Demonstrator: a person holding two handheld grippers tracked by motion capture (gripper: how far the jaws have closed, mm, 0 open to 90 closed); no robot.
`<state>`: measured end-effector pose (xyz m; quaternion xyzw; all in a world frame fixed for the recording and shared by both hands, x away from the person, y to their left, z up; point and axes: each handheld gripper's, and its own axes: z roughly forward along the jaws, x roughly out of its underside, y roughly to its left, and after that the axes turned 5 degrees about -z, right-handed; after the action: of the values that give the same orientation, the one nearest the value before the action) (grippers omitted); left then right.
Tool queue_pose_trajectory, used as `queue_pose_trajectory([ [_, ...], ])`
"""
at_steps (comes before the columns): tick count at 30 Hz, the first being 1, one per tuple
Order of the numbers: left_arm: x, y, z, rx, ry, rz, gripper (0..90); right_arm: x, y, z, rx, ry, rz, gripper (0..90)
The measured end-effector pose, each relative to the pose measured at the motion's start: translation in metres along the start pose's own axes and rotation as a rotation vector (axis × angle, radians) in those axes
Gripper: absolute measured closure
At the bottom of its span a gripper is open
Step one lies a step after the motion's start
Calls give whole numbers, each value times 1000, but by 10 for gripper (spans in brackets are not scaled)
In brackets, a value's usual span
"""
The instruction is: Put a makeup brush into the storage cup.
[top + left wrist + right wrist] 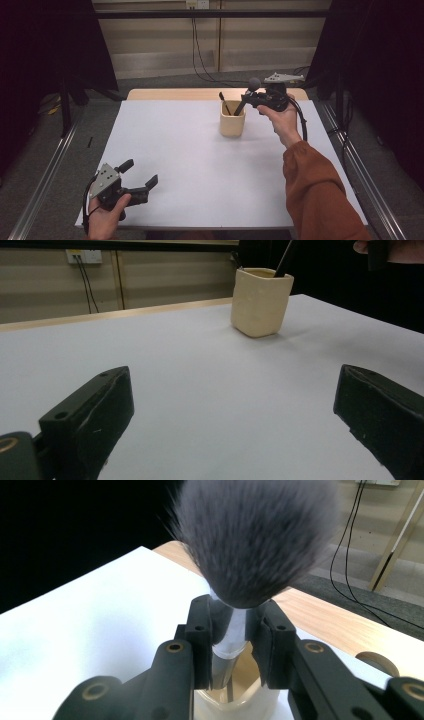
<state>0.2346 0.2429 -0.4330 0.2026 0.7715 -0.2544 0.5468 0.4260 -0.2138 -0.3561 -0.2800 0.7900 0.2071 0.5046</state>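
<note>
You are holding your right tool [248, 98] up over the far right part of the desk [200, 165], and it is squeezing a makeup brush [246, 98]. In the right gripper view, the two black jaws are pressing on the brush's silver neck [231, 635], one on each side, just under the big fluffy grey bristles [255, 535]. The fluffy end is pointing up and the thin black handle is leaning down into the cup [232, 121]. The bottom of the handle is hiding inside the cup, so you cannot see if it is touching the bottom.

The cream-coloured cup is standing upright on the desk, close to the far edge and a bit right of the middle. Another thin dark stick [224, 103] is poking out of the cup on its left side, leaning a little.

Your left tool [139, 174] is waiting near the front left corner of the desk, well apart from the cup. Its jaws are spread wide and it is gripping nothing. In the left gripper view, white desk top is showing between the jaws, and the cup [261, 302] is sitting far off ahead.
</note>
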Motion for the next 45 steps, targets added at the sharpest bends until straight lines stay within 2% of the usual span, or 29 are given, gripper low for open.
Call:
queue_pose_trajectory([
  [22, 0, 0, 0, 1, 7, 10, 30, 20, -5, 21, -4, 58, 40, 721],
  [36, 0, 0, 0, 5, 9, 15, 30, 32, -1, 28, -14, 66, 55, 720],
  [45, 0, 0, 0, 5, 9, 17, 30, 35, -3, 27, -26, 54, 86, 714],
])
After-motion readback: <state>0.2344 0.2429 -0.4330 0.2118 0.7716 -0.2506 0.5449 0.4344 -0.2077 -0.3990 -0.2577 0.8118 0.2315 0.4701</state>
